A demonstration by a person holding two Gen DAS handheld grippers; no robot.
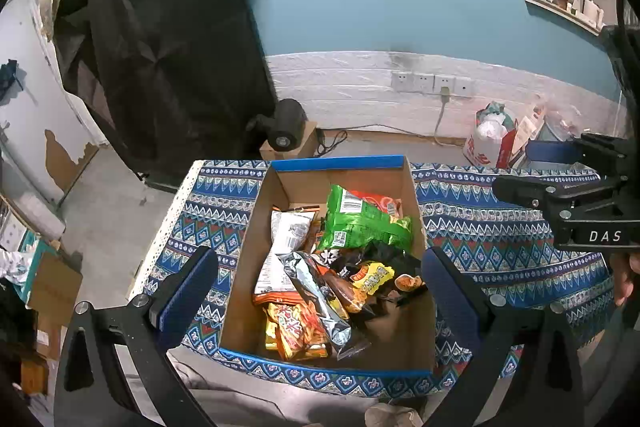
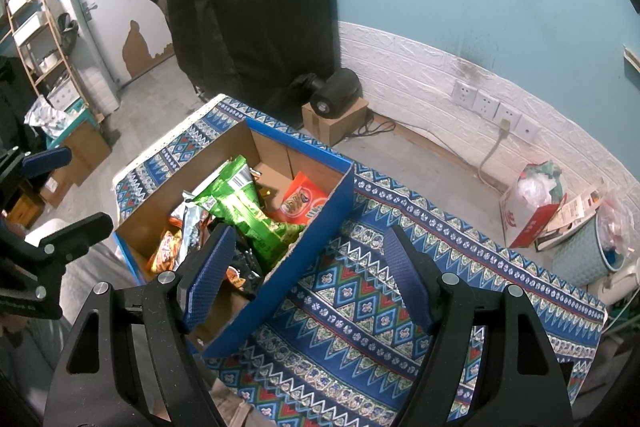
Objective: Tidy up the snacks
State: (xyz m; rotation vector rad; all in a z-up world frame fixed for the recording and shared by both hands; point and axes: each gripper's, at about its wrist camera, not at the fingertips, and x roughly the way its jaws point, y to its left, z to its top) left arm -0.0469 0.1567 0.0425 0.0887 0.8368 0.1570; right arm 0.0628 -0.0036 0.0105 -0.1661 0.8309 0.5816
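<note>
A blue-edged cardboard box (image 1: 394,183) (image 2: 320,219) stands on the patterned tablecloth (image 1: 500,223) (image 2: 360,299) and holds several snack packets. Among them are a green bag (image 1: 362,223) (image 2: 244,211), an orange bag (image 2: 302,201), a white packet (image 1: 282,251), a silver packet (image 1: 316,291) and a yellow-and-black packet (image 1: 372,277). My left gripper (image 1: 318,287) hangs open above the box, its blue pads wide apart on either side of the pile, nothing between them. My right gripper (image 2: 310,279) is open over the box's right wall, holding nothing. It also shows at the right edge of the left wrist view (image 1: 548,167).
A black cloth-covered stand (image 1: 160,39) rises behind the table. A black cylindrical device (image 1: 286,125) sits on a small cardboard box on the floor. A red-and-white bag (image 2: 528,203) and a light basket (image 2: 588,251) stand by the wall sockets (image 1: 432,83). Shelves (image 2: 36,27) stand far left.
</note>
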